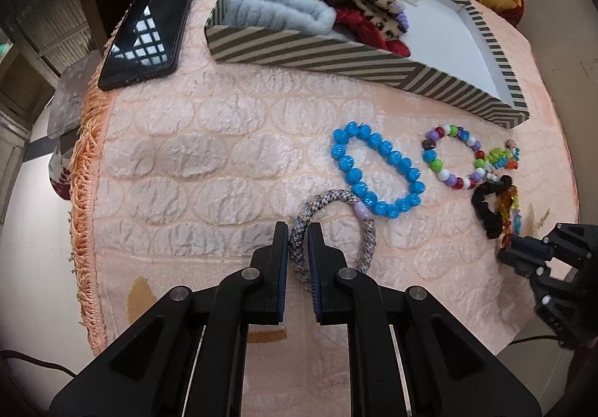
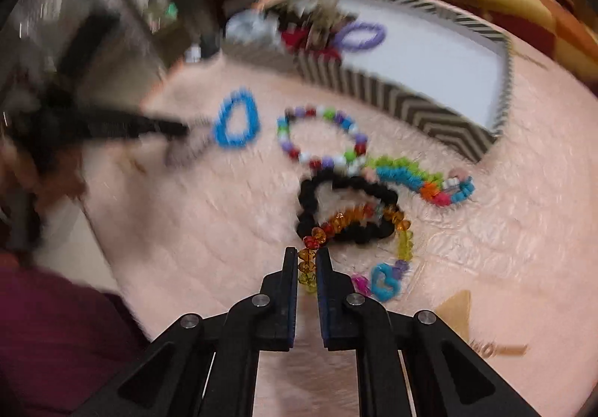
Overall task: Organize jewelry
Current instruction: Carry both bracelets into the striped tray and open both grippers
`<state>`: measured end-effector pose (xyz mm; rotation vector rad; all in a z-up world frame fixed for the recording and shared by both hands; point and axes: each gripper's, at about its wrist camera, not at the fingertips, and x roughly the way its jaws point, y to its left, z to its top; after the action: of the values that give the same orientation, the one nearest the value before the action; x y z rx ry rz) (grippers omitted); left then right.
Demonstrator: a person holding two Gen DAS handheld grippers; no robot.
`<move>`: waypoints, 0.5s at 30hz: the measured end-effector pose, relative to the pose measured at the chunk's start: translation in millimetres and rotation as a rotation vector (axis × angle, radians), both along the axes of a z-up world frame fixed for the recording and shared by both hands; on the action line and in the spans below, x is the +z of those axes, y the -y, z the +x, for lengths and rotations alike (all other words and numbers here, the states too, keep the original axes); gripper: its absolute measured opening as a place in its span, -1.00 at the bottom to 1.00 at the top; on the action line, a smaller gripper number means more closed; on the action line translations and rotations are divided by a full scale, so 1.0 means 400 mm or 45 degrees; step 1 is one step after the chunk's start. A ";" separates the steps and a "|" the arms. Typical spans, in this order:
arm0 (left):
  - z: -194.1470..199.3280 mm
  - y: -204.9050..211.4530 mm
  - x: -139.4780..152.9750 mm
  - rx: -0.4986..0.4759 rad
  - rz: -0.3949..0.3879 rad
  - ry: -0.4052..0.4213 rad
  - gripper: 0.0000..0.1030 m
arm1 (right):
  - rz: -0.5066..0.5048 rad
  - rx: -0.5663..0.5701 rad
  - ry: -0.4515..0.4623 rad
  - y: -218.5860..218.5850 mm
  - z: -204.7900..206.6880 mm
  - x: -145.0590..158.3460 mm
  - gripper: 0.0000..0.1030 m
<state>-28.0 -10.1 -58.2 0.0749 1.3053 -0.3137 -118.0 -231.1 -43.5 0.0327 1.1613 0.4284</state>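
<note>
My left gripper (image 1: 299,226) is shut on a speckled grey rope bracelet (image 1: 368,241) that lies on the peach cloth. Beyond it lie a blue bead bracelet (image 1: 373,170) and a multicolour bead bracelet (image 1: 452,155). In the blurred right wrist view, my right gripper (image 2: 307,252) is shut on a rainbow crystal bead bracelet (image 2: 344,218), whose strand runs across a black scrunchie (image 2: 310,200). The right gripper (image 1: 512,248) also shows at the right edge of the left wrist view, beside the scrunchie (image 1: 486,207). A striped box (image 1: 336,58) at the back holds several hair ties.
A black phone (image 1: 149,31) lies at the cloth's back left near the fringed edge. A green and blue beaded piece (image 2: 411,174) lies right of the scrunchie. The box's right half (image 2: 429,54) shows bare white floor. A maroon sleeve (image 2: 48,323) is at the lower left.
</note>
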 end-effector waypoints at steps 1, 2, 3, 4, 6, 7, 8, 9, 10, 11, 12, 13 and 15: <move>-0.002 0.001 0.008 -0.004 -0.002 0.009 -0.82 | 0.041 -0.035 0.029 0.013 -0.006 0.026 -0.83; -0.004 0.001 0.018 -0.008 -0.006 0.021 -0.83 | 0.080 -0.062 0.050 0.025 -0.011 0.050 -0.83; -0.005 0.001 0.028 -0.012 -0.010 0.031 -0.83 | 0.114 -0.085 0.068 0.034 -0.015 0.068 -0.83; -0.007 0.000 0.035 -0.014 -0.013 0.036 -0.83 | 0.156 -0.117 0.093 0.045 -0.016 0.091 -0.83; -0.007 -0.002 0.051 -0.016 -0.019 0.050 -0.83 | 0.223 -0.174 0.123 0.065 -0.013 0.121 -0.83; -0.006 -0.003 0.056 -0.015 -0.021 0.054 -0.84 | 0.257 -0.207 0.140 0.073 -0.013 0.141 -0.83; -0.004 -0.005 0.065 -0.016 -0.025 0.058 -0.84 | 0.291 -0.231 0.155 0.079 -0.012 0.154 -0.83; -0.003 -0.005 0.074 -0.018 -0.030 0.064 -0.84 | 0.315 -0.248 0.168 0.076 -0.007 0.163 -0.83; -0.003 -0.005 0.082 -0.020 -0.035 0.069 -0.84 | 0.337 -0.267 0.188 0.077 -0.005 0.178 -0.83; -0.003 -0.006 0.091 -0.023 -0.039 0.076 -0.84 | 0.350 -0.278 0.202 0.077 -0.004 0.193 -0.83; -0.002 -0.008 0.100 -0.026 -0.041 0.084 -0.84 | 0.364 -0.287 0.219 0.080 -0.004 0.208 -0.83; -0.002 -0.011 0.108 -0.027 -0.045 0.092 -0.84 | 0.377 -0.292 0.243 0.077 0.005 0.220 -0.83; -0.001 -0.017 0.118 -0.027 -0.057 0.096 -0.84 | 0.381 -0.297 0.276 0.074 0.004 0.243 -0.83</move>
<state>-28.6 -3.4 -11.1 0.0622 1.2232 -0.3549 -116.5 -260.5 53.9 0.3702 0.8610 0.3850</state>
